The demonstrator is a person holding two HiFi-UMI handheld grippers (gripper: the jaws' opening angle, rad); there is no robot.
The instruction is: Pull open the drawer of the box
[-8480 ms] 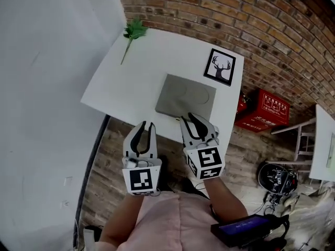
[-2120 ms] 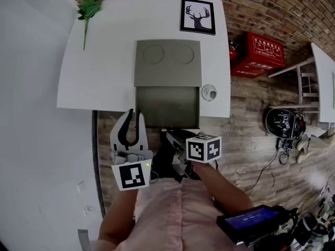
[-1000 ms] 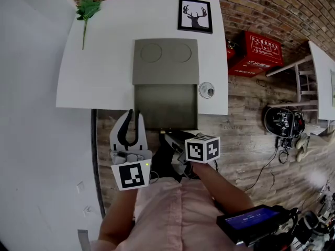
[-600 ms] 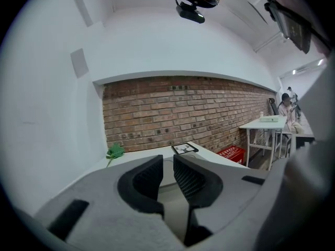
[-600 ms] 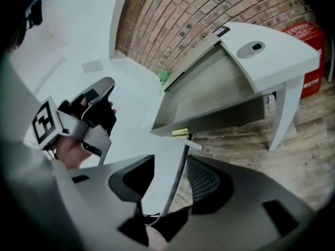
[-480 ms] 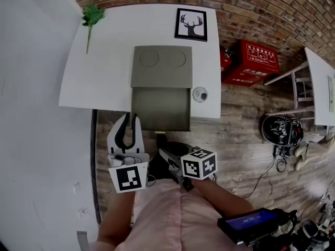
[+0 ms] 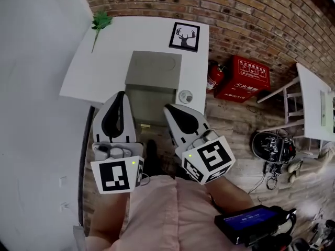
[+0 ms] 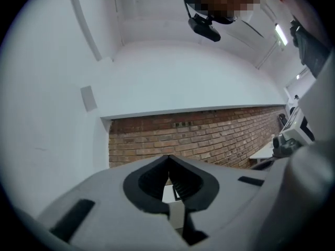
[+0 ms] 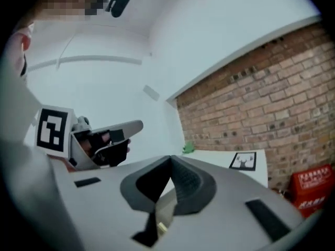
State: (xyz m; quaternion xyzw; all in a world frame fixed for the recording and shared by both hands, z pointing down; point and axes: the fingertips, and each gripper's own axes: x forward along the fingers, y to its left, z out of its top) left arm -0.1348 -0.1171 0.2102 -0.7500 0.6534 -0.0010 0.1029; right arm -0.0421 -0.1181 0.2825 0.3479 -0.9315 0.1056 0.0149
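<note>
Left tool [image 7: 121, 94] closed, empty; right tool [image 7: 168, 108] just shut on nothing. Ahead, the grey rectangular box [image 7: 154, 67] has its drawer [image 7: 151, 101] open

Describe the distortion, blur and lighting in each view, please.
Head view: the fisheye lens curves the table edges and the brick wall; the light is even and the box is sharp. Left gripper view: a dark round vignette, and bright glare from a ceiling lamp. Right gripper view: the scene leans, the whole image is soft, and the deer picture is blurred.
</note>
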